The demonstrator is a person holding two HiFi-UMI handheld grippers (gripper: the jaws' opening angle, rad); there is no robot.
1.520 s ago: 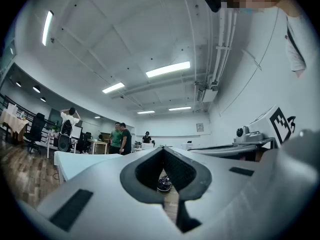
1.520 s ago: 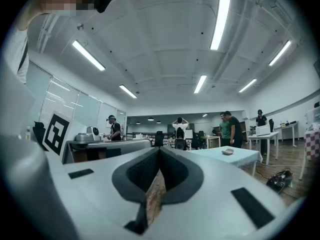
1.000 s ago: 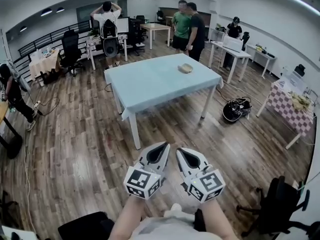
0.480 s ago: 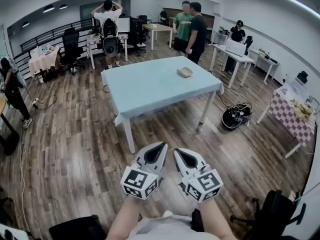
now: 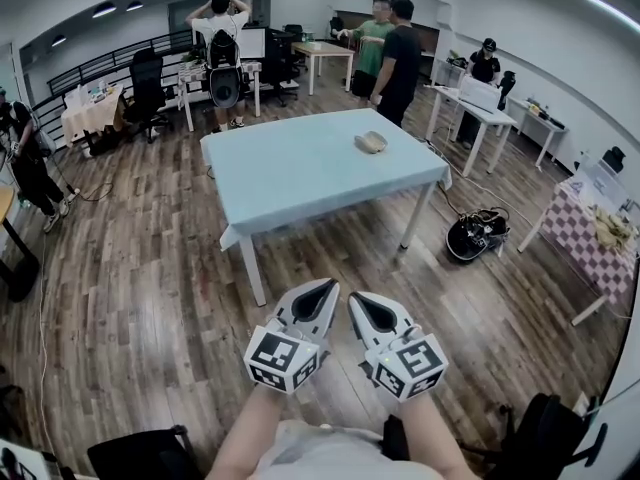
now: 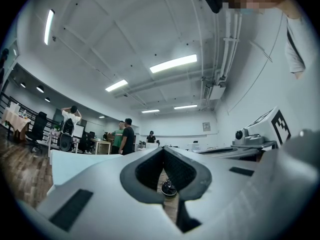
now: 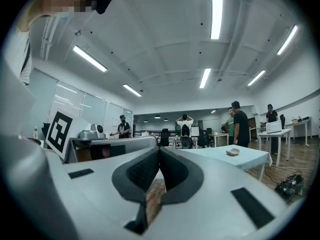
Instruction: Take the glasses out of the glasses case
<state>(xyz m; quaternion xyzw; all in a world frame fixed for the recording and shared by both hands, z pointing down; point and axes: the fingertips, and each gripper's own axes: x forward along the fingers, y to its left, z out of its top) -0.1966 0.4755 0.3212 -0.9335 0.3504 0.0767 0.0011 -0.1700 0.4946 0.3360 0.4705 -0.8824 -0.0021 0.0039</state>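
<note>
Case point(image 5: 370, 142) on table point(image 5: 290, 183), near far right corner. Well apart from both grippers: ahead, slightly right. Long axis seemingly across view, along far edge; too small to be sure. Right gripper point(image 5: 357, 299) judged marginally nearer, left gripper point(image 5: 329, 286) just beside it. Both: jaws pressed together, nothing between, touching nothing. Approach needed before any grasp.

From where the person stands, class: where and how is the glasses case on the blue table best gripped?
Probably across the narrow width at the middle of the glasses case, from above, at the right side of the table: it lies flat, oblong and alone near the far right corner. Its hinge side is too small to tell.
</note>
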